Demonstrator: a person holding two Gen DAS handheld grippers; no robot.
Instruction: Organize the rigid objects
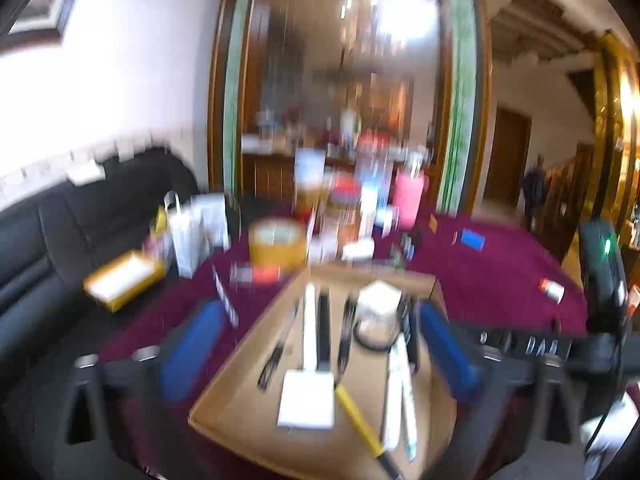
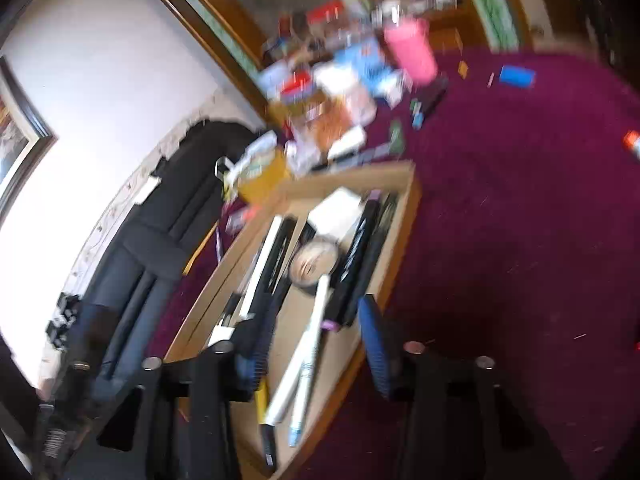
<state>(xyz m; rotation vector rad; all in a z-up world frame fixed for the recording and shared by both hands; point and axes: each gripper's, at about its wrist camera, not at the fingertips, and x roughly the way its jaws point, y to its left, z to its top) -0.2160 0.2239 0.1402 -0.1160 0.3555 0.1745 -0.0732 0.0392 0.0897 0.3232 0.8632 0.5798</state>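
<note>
A shallow cardboard box [image 1: 224, 404] lies on the maroon tablecloth and holds long rigid items: a white bar [image 1: 309, 328], black strips, a white square box [image 1: 307, 399], a yellow-handled tool [image 1: 356, 416], white tubes [image 1: 396, 392] and a round clear lid [image 1: 374, 326]. My left gripper [image 1: 320, 348] is open and empty above the box, its blue pads [image 1: 192, 352] wide apart. My right gripper [image 2: 316, 344] is open and empty over the box's [image 2: 404, 216] near end, above the white tubes [image 2: 304, 356]. Both views are motion-blurred.
Clutter crowds the table's far side: a pink cup [image 1: 408, 196], a yellow tape roll [image 1: 276, 244], a white paper bag [image 1: 188, 232], a yellow tray [image 1: 120, 280], a blue card [image 1: 472, 239]. A black sofa [image 1: 60, 232] lies left. Bare cloth [image 2: 520, 220] spreads right.
</note>
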